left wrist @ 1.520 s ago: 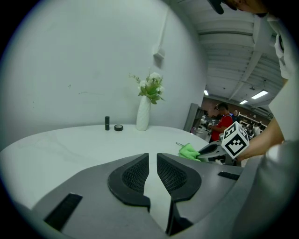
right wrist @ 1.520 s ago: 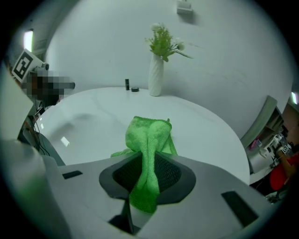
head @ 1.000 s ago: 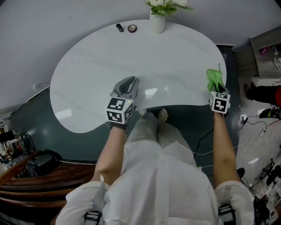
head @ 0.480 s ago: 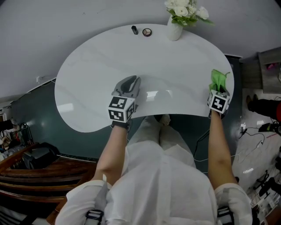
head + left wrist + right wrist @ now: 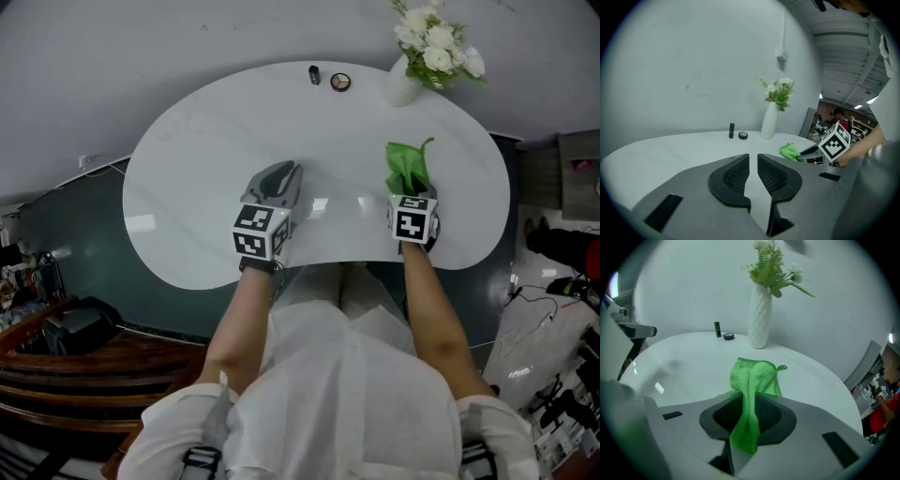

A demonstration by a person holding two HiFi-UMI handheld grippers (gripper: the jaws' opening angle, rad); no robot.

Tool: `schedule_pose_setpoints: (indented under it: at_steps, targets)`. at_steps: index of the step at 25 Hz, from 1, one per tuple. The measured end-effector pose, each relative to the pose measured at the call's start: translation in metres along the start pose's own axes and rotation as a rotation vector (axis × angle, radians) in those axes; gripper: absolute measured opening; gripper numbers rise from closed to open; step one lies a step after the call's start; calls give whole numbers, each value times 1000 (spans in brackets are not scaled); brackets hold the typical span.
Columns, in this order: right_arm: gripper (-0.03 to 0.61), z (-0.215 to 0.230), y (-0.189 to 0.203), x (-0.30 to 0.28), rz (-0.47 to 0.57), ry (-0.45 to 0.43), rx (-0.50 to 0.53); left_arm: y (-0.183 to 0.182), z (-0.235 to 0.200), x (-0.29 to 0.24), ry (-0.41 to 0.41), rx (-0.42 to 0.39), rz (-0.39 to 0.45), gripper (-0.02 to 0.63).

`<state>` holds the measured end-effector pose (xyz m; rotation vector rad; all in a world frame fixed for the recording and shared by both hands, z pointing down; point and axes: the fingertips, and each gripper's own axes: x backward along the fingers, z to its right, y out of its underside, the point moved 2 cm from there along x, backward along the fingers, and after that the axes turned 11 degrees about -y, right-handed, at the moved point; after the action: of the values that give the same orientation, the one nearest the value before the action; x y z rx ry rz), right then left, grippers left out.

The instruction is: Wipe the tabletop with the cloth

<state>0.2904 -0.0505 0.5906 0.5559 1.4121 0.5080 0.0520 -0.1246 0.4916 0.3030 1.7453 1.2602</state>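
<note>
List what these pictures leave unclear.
The dark stick and round item at the far edge of the table: too small in every view to identify.
The cloth and its contact with the table: hidden under the cloth and the right tool.
The flowers: tops cut off by the head view's upper edge.

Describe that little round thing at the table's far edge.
Start at the white table and go to its far edge, where a white vase of flowers stands. Just left of it sit two small items: the disc is the flat, round one nearer the vase, not the upright dark tube.
</note>
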Motion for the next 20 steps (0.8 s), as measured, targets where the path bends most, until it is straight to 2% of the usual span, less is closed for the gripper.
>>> schedule_pose_setpoints:
  at_steps: [11, 13, 17, 20]
  targets:
    - [71, -119, -53, -53, -20, -221, 126, 1, -46, -17, -9, 57, -15, 63]
    - [71, -146, -63, -62, -25, -292, 148, 2, -54, -20, -11, 77, -19, 63]
    - [71, -198, -94, -74, 0, -490, 143, 6, -71, -29, -21, 124, -26, 63]
    - [71, -209, -114, -83, 26, -557, 146, 10, -77, -37, -16, 150, -38, 63]
